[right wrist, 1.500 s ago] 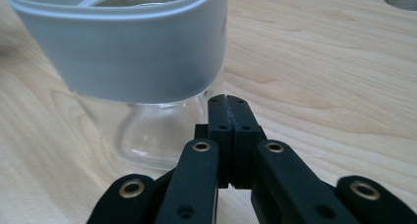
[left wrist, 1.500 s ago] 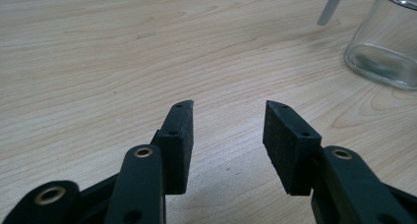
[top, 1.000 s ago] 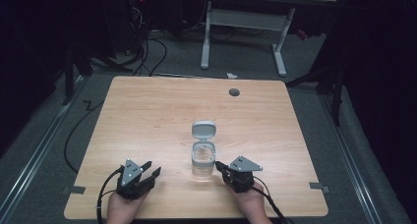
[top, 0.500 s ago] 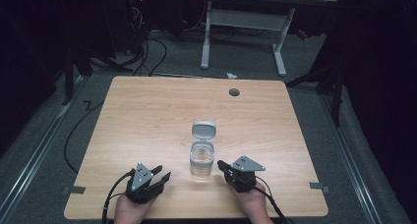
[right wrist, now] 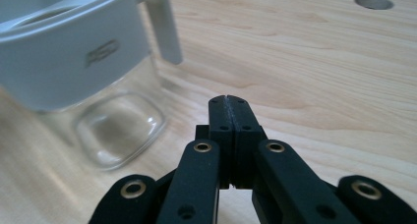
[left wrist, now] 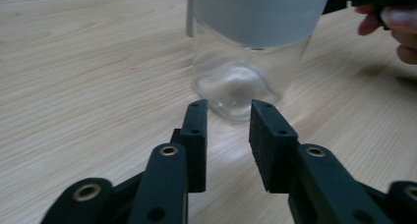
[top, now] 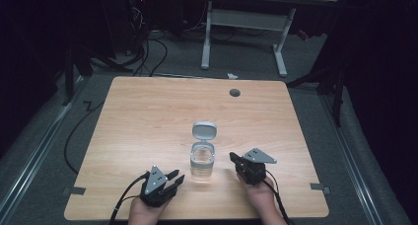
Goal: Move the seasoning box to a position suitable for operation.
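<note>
While the clear glass jar (top: 202,161) with its grey flip lid (top: 204,131) open stands near the counter's (top: 148,116) front edge, the left gripper (top: 172,178) has slid rightward toward it, jaws spread and aimed at its base. The right gripper (top: 235,160) stays just beside the jar, jaws pressed together; a left-side grasp looks likely.

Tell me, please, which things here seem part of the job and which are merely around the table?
Likely in the job (judging by position):
- glass container with open grey lid
- left gripper, jaws open, pointing at the container
- right gripper, jaws shut, beside it

Just around:
- table's cable hole
- tape marks on the floor
- white desk frame behind
</note>
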A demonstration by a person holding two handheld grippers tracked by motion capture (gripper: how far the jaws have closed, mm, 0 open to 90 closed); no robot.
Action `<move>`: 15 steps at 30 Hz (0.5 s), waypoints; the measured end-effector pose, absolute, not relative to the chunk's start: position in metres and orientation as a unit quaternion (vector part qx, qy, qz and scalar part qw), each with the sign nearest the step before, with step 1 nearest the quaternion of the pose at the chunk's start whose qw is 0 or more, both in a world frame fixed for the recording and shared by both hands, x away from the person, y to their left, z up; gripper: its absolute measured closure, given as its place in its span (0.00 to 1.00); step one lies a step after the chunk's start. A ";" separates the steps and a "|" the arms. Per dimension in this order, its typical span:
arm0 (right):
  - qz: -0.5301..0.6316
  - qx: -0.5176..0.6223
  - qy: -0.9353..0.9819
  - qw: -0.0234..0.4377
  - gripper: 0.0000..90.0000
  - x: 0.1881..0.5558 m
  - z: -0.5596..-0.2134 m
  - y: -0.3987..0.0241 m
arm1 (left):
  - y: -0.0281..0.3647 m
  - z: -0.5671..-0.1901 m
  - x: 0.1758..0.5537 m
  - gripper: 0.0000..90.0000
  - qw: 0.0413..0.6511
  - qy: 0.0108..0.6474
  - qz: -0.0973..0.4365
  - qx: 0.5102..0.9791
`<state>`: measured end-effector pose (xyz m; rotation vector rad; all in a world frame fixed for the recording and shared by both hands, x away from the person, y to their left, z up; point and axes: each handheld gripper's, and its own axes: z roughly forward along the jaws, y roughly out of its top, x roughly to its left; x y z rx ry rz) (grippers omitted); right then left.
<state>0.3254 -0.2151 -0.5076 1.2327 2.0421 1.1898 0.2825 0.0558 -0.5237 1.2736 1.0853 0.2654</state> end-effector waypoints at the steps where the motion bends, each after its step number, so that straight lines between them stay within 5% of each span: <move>1: 0.436 0.451 0.743 0.233 1.00 0.328 -0.507 -0.217 | 0.053 -0.524 0.282 0.81 0.661 0.480 0.116 0.565; 8: 0.444 0.448 0.740 0.234 1.00 0.346 -0.498 -0.214 | 0.033 -0.521 0.280 0.96 0.658 0.469 0.106 0.579; 15: 0.453 0.436 0.742 0.234 1.00 0.355 -0.488 -0.205 | 0.019 -0.517 0.282 1.00 0.662 0.460 0.098 0.583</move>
